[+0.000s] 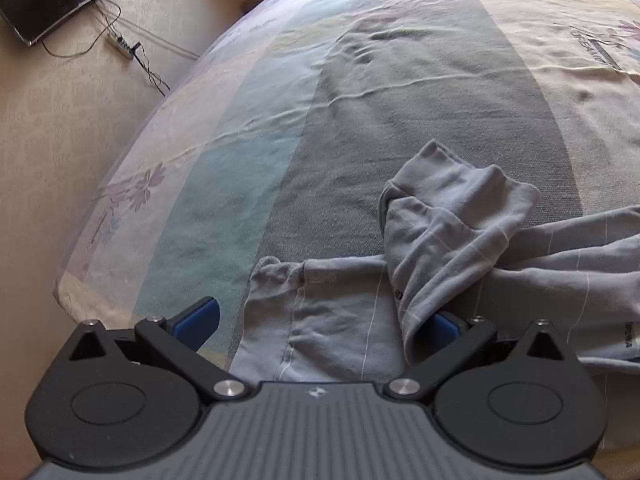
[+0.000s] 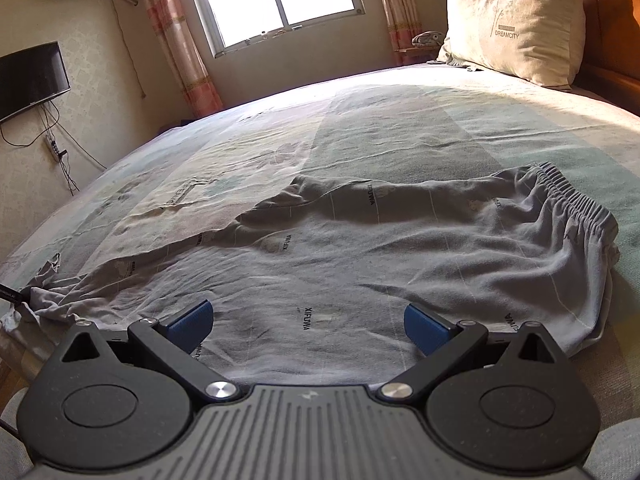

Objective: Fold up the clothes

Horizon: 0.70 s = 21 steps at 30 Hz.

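Observation:
Grey trousers (image 2: 360, 248) with thin pale lines and small printed words lie spread on the bed, elastic waistband (image 2: 576, 200) at the right, legs running left. In the left wrist view the leg ends (image 1: 440, 232) lie rumpled, one cuff folded over the other. My left gripper (image 1: 324, 328) hovers open over the lower cuff; its right blue fingertip (image 1: 446, 330) is partly hidden behind a fold of cloth. My right gripper (image 2: 308, 324) is open just above the trouser seat, with nothing between its blue pads (image 2: 192, 320).
The bed sheet (image 1: 280, 128) is striped grey, teal and cream, its left edge dropping to the floor. A pillow (image 2: 516, 24) leans at the headboard. A wall television (image 2: 28, 80), cables and a power strip (image 1: 120, 46) are at the left; a window (image 2: 276, 0) is behind.

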### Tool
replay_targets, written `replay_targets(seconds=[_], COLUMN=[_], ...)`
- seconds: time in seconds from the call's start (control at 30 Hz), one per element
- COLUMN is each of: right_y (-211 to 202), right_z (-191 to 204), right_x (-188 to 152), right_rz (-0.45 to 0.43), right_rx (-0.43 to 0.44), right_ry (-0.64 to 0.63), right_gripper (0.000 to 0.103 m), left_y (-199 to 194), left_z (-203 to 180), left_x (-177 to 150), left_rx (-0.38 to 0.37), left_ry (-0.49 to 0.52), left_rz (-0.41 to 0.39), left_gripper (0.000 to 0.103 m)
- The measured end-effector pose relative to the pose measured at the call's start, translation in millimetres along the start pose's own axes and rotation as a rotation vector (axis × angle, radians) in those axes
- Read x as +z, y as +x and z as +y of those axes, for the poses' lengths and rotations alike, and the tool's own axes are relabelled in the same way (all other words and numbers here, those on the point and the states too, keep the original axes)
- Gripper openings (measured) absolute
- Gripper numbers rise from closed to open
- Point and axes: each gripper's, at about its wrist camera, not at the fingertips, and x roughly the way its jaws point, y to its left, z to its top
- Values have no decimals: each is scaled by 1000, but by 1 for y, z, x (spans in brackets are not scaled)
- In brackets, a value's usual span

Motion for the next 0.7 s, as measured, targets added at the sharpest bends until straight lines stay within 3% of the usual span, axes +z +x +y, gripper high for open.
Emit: replay_targets(seconds=[0.13, 0.27, 0.3, 0.37, 0.47, 0.6, 0.7], right_y=[4, 6, 6, 6, 6, 5, 5], right_z=[5, 9, 10, 10, 8, 7, 8], right_x=[-1, -3, -3, -3, -3, -3, -3], right_rz=[13, 19, 19, 20, 22, 26, 26], right_rx=[-2, -7, -7, -6, 1, 16, 23], right_ry=[-23, -46, -48, -48, -40, -34, -35], right_gripper=[103, 103, 103, 103, 103, 103, 103], left_y=[-10, -9, -10, -9, -10, -20, -15], left_z=[-33, -56, -54, -47, -37, -38, -19], left_x=[5, 7, 7, 6, 1, -3, 6], left_rx=[57, 136, 124, 108, 94, 79, -21], left_ry=[180, 295, 279, 240, 204, 284, 146], left_rz=[-128, -181, -184, -178, -181, -226, -170], left_gripper=[102, 99, 95, 67, 44, 32, 25])
